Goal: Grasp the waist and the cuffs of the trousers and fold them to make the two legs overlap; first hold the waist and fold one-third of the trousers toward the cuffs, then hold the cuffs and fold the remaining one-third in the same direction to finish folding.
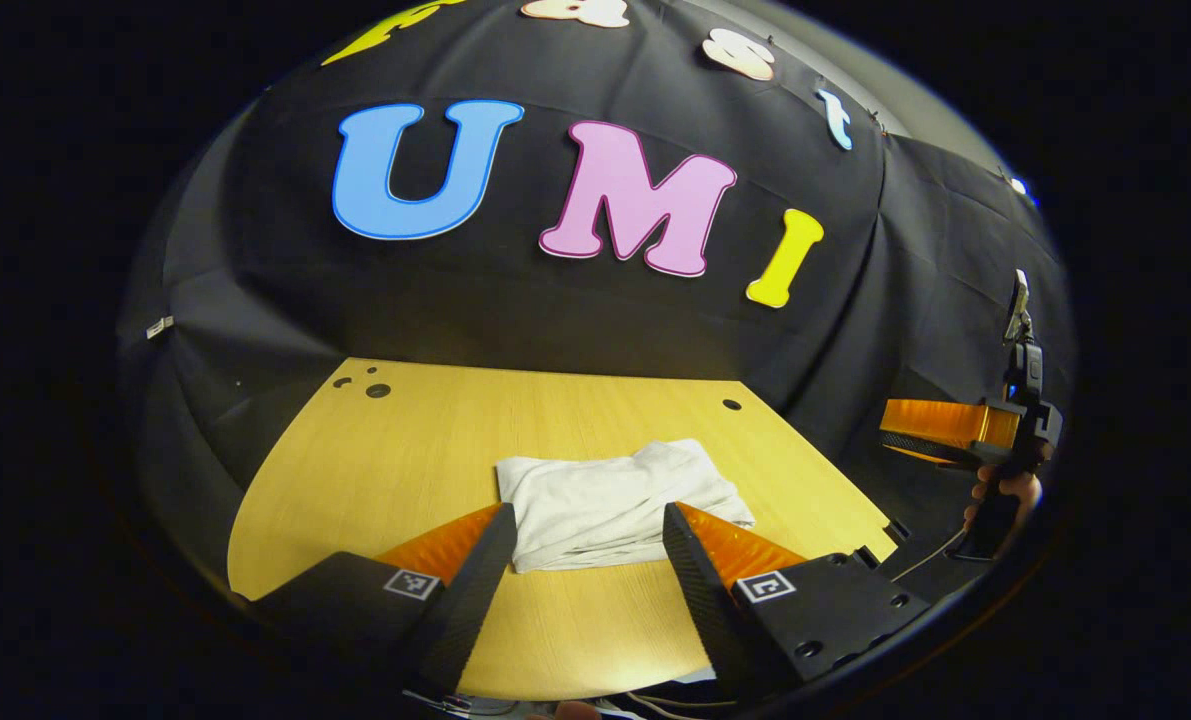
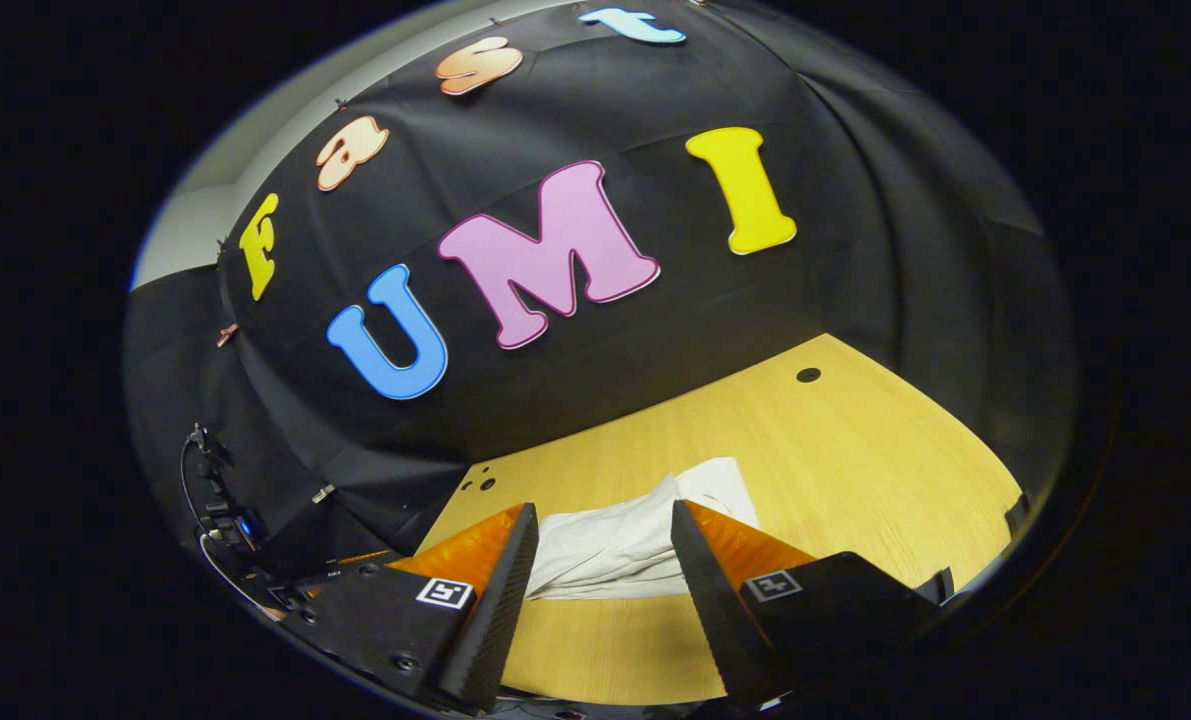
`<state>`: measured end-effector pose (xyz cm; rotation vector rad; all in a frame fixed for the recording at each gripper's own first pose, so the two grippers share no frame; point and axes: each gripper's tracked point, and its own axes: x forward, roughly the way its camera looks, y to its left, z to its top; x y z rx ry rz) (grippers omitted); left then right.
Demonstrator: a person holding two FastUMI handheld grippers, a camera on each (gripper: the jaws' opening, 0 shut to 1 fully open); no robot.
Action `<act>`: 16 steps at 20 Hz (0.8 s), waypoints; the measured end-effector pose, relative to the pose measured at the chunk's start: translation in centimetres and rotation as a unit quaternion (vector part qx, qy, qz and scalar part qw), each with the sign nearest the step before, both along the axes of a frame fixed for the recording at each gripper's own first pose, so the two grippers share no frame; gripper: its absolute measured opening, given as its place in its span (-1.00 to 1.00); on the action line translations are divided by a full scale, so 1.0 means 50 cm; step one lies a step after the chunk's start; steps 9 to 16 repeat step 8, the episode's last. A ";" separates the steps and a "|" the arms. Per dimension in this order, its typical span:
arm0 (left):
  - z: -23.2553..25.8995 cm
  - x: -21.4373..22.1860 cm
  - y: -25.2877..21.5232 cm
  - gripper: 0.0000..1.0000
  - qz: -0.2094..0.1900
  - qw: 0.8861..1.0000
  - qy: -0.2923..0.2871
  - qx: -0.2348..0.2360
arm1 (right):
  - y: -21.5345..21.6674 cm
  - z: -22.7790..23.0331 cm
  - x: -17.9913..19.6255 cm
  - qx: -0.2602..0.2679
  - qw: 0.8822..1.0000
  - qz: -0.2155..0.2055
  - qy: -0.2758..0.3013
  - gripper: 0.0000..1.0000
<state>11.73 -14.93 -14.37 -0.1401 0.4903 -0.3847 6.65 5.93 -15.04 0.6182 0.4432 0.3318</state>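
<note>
The trousers (image 1: 615,500) are seen lying on the bench (image 1: 375,460) as a compact folded stack near its middle, so the folding is judged complete or nearly so. Both the left gripper (image 1: 585,530) and the right gripper (image 2: 603,530) are held above and clear of the cloth, fingers apart and gripping nothing, likely because nothing needs holding. The pale wood bench is enclosed by black cloth walls.
</note>
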 end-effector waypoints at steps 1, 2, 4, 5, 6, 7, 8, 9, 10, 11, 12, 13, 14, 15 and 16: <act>0.000 0.000 0.004 0.80 0.001 1.000 0.002 -0.002 | 0.015 0.002 0.001 -0.004 1.000 0.008 -0.002 0.65; 0.001 0.000 0.005 0.79 0.003 1.000 0.004 -0.004 | 0.028 0.003 0.003 -0.007 1.000 0.015 -0.002 0.66; 0.003 0.003 0.009 0.79 0.003 1.000 0.006 -0.008 | 0.046 0.003 0.006 -0.012 1.000 0.025 -0.003 0.79; 0.001 0.002 0.007 0.79 0.001 1.000 0.007 -0.010 | 0.054 0.005 0.010 -0.012 1.000 0.029 -0.003 0.80; 0.002 0.003 0.007 0.79 0.000 1.000 0.007 -0.012 | 0.062 0.005 0.010 -0.013 0.999 0.032 -0.002 0.80; -0.002 0.002 0.010 0.79 -0.002 1.000 0.010 -0.013 | 0.067 0.005 0.013 -0.014 0.999 0.034 -0.002 0.80; -0.005 0.004 0.012 0.79 -0.003 1.000 0.013 -0.013 | 0.069 0.005 0.015 -0.016 0.999 0.036 -0.002 0.80; -0.005 0.004 0.012 0.79 -0.003 1.000 0.013 -0.013 | 0.069 0.005 0.015 -0.016 0.999 0.036 -0.002 0.80; -0.005 0.004 0.012 0.79 -0.003 1.000 0.013 -0.013 | 0.069 0.005 0.015 -0.016 0.999 0.036 -0.002 0.80; -0.005 0.004 0.012 0.79 -0.003 1.000 0.013 -0.013 | 0.069 0.005 0.015 -0.016 0.999 0.036 -0.002 0.80; -0.005 0.004 0.012 0.79 -0.003 1.000 0.013 -0.013 | 0.069 0.005 0.015 -0.016 0.999 0.036 -0.002 0.80; -0.005 0.004 0.012 0.79 -0.003 1.000 0.013 -0.013 | 0.069 0.005 0.015 -0.016 0.999 0.036 -0.002 0.80; -0.005 0.004 0.012 0.79 -0.003 1.000 0.013 -0.013 | 0.069 0.005 0.015 -0.016 0.999 0.036 -0.002 0.80; -0.005 0.004 0.012 0.79 -0.003 1.000 0.013 -0.013 | 0.069 0.005 0.015 -0.016 0.999 0.036 -0.002 0.80; -0.005 0.004 0.012 0.79 -0.003 1.000 0.013 -0.013 | 0.069 0.005 0.015 -0.016 0.999 0.036 -0.002 0.80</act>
